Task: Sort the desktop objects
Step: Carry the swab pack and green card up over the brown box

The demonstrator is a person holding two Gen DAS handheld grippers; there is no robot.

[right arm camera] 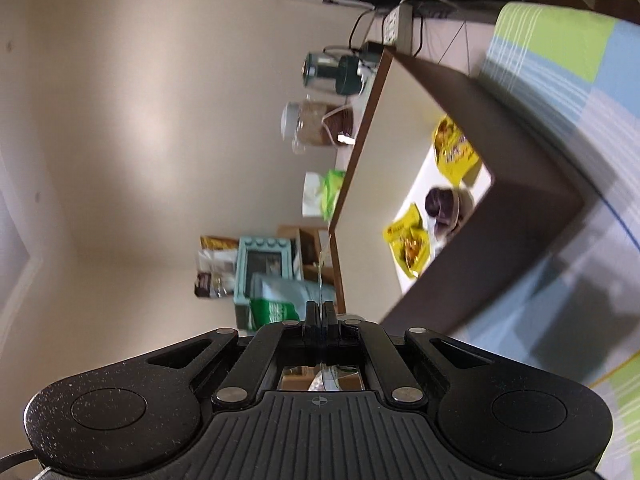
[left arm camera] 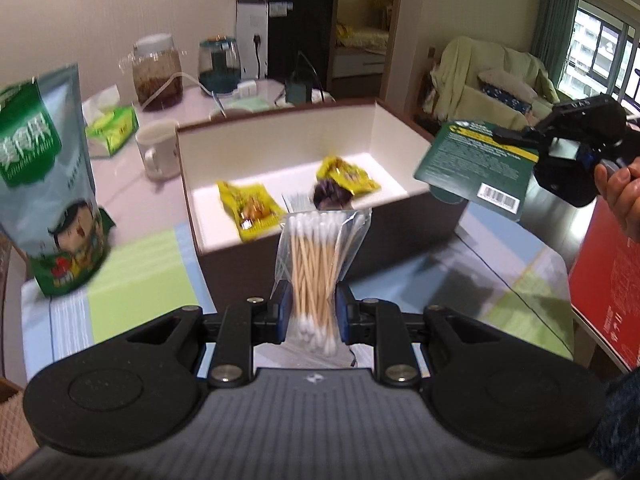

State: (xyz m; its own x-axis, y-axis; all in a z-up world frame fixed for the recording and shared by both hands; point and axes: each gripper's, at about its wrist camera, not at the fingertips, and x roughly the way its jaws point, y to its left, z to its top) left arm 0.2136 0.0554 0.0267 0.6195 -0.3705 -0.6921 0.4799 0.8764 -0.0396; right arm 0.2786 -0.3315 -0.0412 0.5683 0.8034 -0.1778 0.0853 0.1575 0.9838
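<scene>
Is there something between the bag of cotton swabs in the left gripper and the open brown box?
Nothing visible. The clear bag of wooden cotton swabs is before the brown box's near wall, which it must clear.

My cotton swab bag [left arm camera: 316, 276] hides part of the dark snack [left arm camera: 332, 197] at twelve o'clock, the green pouch [left arm camera: 48, 184] blurs at ten, and the red box [left arm camera: 608, 288] leaves frame at three.

— What's behind my table?
— A cream wall [left arm camera: 80, 8] upper left, a dark cabinet [left arm camera: 296, 32] top centre, a draped armchair [left arm camera: 492, 76] and a bright window [left arm camera: 600, 52] upper right.
</scene>
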